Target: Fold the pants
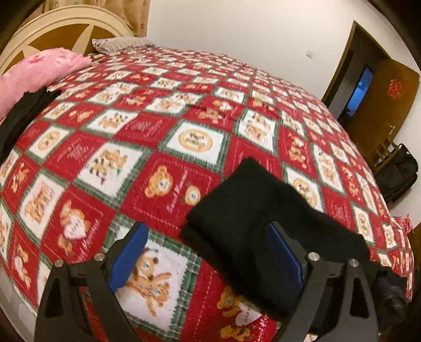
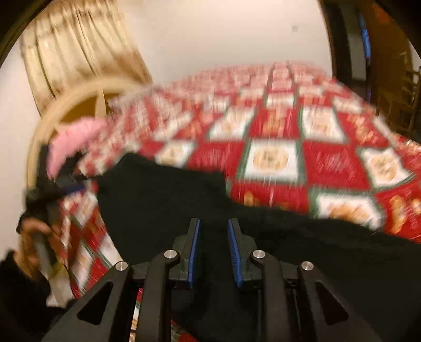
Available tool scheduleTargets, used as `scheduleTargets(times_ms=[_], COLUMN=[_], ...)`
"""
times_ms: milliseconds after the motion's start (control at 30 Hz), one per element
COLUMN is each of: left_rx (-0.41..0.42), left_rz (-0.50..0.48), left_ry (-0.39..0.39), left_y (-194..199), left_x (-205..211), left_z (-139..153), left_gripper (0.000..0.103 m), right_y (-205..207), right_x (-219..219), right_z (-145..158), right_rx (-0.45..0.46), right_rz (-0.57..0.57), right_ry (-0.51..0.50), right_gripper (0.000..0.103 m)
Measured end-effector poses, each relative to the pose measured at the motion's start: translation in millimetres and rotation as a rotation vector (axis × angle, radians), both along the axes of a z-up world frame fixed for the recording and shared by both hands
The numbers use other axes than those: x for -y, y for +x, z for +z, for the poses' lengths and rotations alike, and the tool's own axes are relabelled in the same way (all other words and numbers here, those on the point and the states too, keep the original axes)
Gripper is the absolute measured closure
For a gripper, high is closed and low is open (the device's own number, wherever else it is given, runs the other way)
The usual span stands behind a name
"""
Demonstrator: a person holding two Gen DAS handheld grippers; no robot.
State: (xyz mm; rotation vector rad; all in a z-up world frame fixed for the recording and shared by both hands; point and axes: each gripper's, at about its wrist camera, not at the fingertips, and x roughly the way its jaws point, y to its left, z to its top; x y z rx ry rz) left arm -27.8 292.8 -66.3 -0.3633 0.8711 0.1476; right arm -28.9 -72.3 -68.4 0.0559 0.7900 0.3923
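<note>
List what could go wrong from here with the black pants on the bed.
1. The right claw sits over the black pants with a narrow gap between its pads; whether it grips the cloth is unclear, so a lift might slip or drag and undo the fold.
2. The left claw is wide open with one finger against the pants, so it could nudge the stack askew.
3. The pants lie near the edge of the bedspread and could slide off.

A bed (image 1: 184, 110) under a red teddy-bear quilt fills the room — cream arched headboard (image 1: 60, 23), beige curtain (image 2: 79, 47), pale walls (image 1: 250, 31), an open brown door (image 1: 381, 105).
</note>
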Motion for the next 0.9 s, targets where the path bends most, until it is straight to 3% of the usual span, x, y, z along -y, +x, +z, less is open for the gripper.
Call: scheduleTargets(times_ms=[167, 333, 433, 533, 633, 700, 767, 833, 900], left_rx=[-0.067, -0.026, 0.006, 0.067, 0.069, 0.086, 0.099, 0.111, 0.119], left_rz=[0.060, 0.095, 0.121, 0.109, 0.111, 0.122, 0.114, 0.087, 0.069], left_ry=[-0.017, -0.063, -0.085, -0.157, -0.105, -0.115, -0.153, -0.192, -0.147], left_y=[1, 4, 6, 3, 4, 1, 1, 1, 2], left_x=[6, 3, 3, 3, 6, 4, 0, 1, 7], left_z=[-21, -22, -21, -20, -23, -24, -23, -19, -11], left_gripper=[0.009, 0.003, 0.005, 0.031, 0.044, 0.055, 0.076, 0.081, 0.082], right_y=[-20, -30, -33, -36, -37, -38, -39, -41, -46], right_x=[16, 22, 22, 26, 35, 44, 57, 74, 95], right_z=[25, 21, 21, 25, 26, 26, 27, 28, 31], right_rx=[0.052, 0.032, 0.029, 0.038, 0.037, 0.034, 0.032, 0.032, 0.036], right_rz=[-0.041, -0.066, -0.074, -0.085, -0.116, -0.151, -0.201, -0.260, -0.320], right_ry=[0.070, 0.109, 0.113, 0.126, 0.151, 0.167, 0.192, 0.213, 0.239], right_gripper=[0.080, 0.080, 0.080, 0.080, 0.080, 0.080, 0.080, 0.080, 0.080])
